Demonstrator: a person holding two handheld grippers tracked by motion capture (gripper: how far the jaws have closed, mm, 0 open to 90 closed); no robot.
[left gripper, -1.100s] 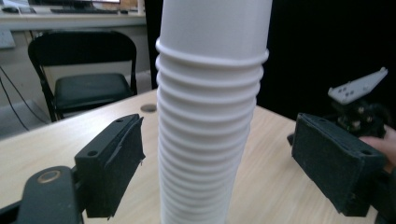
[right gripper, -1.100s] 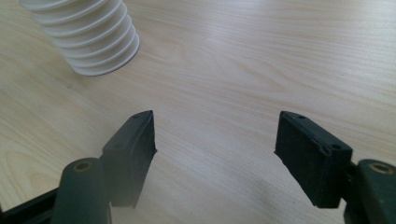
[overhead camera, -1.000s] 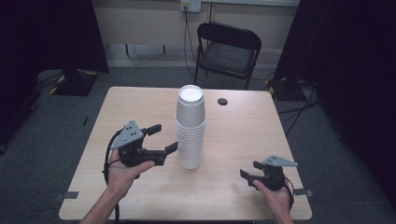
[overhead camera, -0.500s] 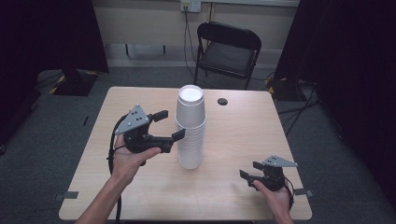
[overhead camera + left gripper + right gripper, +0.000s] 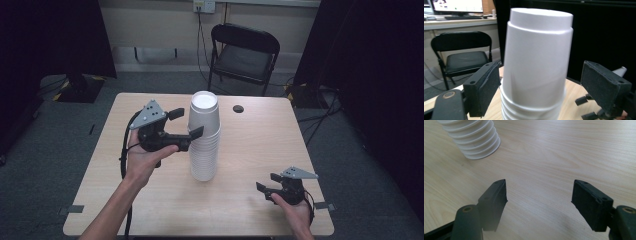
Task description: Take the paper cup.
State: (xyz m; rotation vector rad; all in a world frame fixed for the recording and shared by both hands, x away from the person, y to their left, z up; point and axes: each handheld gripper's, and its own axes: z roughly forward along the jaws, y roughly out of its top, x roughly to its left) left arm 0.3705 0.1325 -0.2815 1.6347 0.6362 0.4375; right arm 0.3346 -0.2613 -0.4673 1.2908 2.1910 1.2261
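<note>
Cup stack [image 5: 204, 137] stands mid-tabletop [image 5: 260, 145], tall, the one real obstacle. Left claw [image 5: 186, 123] straddles its top cup: one jaw behind, one in front. In the left gripper view there's a gap at the right pad, while the left pad sits very close; can't tell if it's touching. Jaws have just been opening. Right claw [image 5: 265, 182] sits low at the near right edge, jaws wide, bare wood between them, well apart from the stack. Small dark disc [image 5: 238, 108] at the far side, flat. Folding chair [image 5: 244, 52] beyond the far edge, off the tabletop.
</note>
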